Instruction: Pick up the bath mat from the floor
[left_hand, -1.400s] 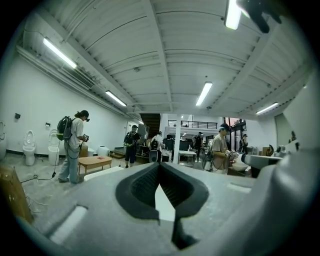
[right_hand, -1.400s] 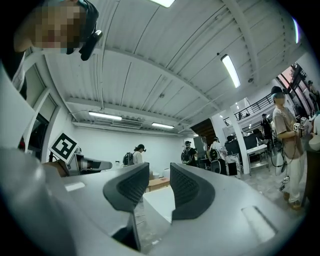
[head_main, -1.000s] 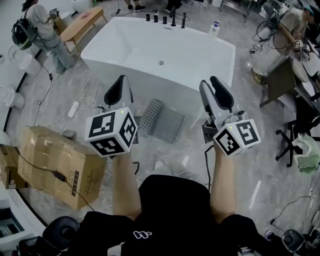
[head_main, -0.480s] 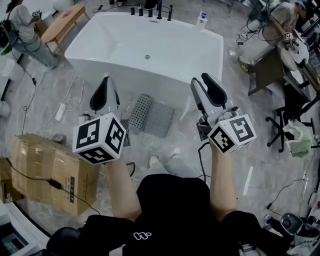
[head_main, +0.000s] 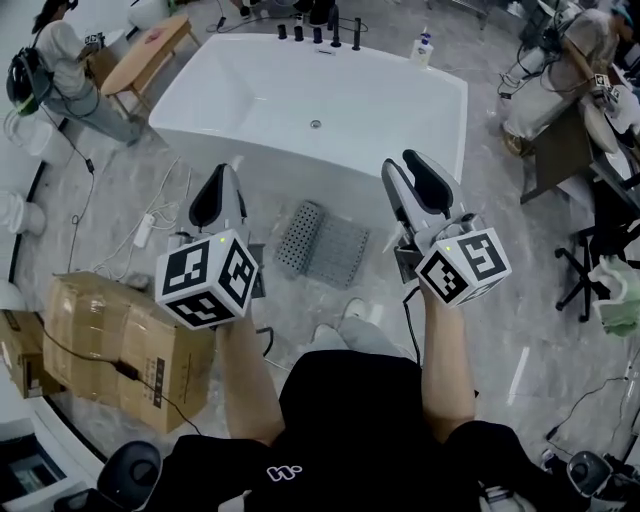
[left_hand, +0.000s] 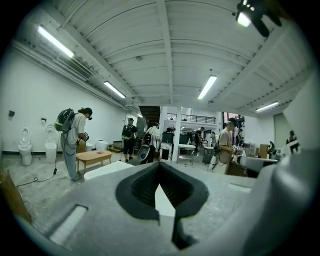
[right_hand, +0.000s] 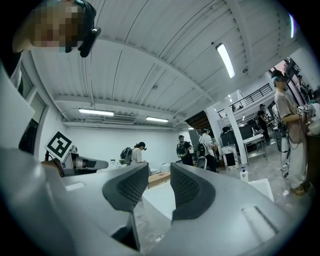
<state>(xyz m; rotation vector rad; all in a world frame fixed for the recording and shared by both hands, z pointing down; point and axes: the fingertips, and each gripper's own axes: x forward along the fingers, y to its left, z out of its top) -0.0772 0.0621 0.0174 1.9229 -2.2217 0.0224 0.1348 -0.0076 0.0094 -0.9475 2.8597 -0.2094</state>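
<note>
Sitting at far left on the floor is a brown cardboard box (head_main: 120, 345). Next comes the left gripper (head_main: 222, 182), its dark jaws pressed together with nothing between them. The grey perforated rubber bath mat (head_main: 325, 245) lies on the marbled floor at the foot of the white bathtub (head_main: 250, 90), seen between both grippers and touched by neither. The right gripper (head_main: 412, 172) is to the mat's right, its jaws narrowly parted and empty.

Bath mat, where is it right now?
In the head view the grey bath mat lies on the floor beside the white bathtub, seen between the left gripper and right gripper.
</note>
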